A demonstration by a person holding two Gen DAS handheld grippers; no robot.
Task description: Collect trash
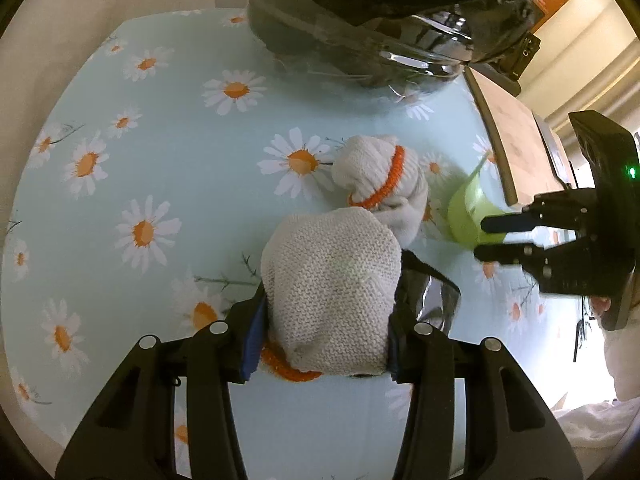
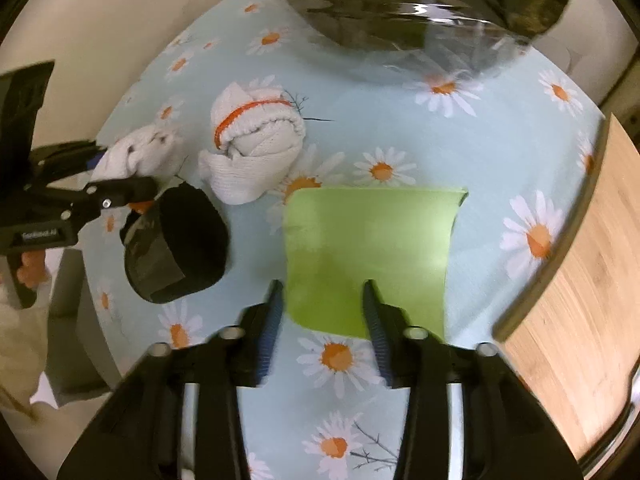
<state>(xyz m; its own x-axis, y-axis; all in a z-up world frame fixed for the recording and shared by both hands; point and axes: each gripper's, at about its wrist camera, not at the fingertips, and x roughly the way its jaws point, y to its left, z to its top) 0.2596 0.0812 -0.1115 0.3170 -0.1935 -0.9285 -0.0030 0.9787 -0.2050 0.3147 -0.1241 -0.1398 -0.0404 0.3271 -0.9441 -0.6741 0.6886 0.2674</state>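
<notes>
1. Left wrist view. The left gripper (image 1: 326,304) is clamped on a balled knit glove (image 1: 332,280), white with an orange cuff, which sits on the daisy cloth (image 1: 160,140). The pads press in from both sides.
2. A second glove ball (image 1: 380,184) lies just ahead, touching the first. Handling estimate: light, soft and squashy, not slippery. A grip across the bulk should hold, whereas a cuff edge alone might unroll.
3. Off to the side, the right gripper (image 1: 492,238) has its fingers on either side of a green paper sheet (image 1: 464,216), which curls upward.
4. At the far edge of the table stands a black bag (image 1: 360,20) with clear film around it (presumably the trash receptacle). We cannot see its contents.
5. Right wrist view. The right gripper (image 2: 324,300) straddles the near edge of the green paper sheet (image 2: 368,248). A gap shows between its fingers, so we cannot tell whether the pads bite. The paper is thin and floppy, so we would pinch it at the edge.
6. A black tub (image 2: 176,248) lies on its side near the left gripper (image 2: 120,168). Its interior is dark and nothing is visible in it.
7. A wooden board (image 2: 568,300) overlaps the edge of the cloth.
</notes>
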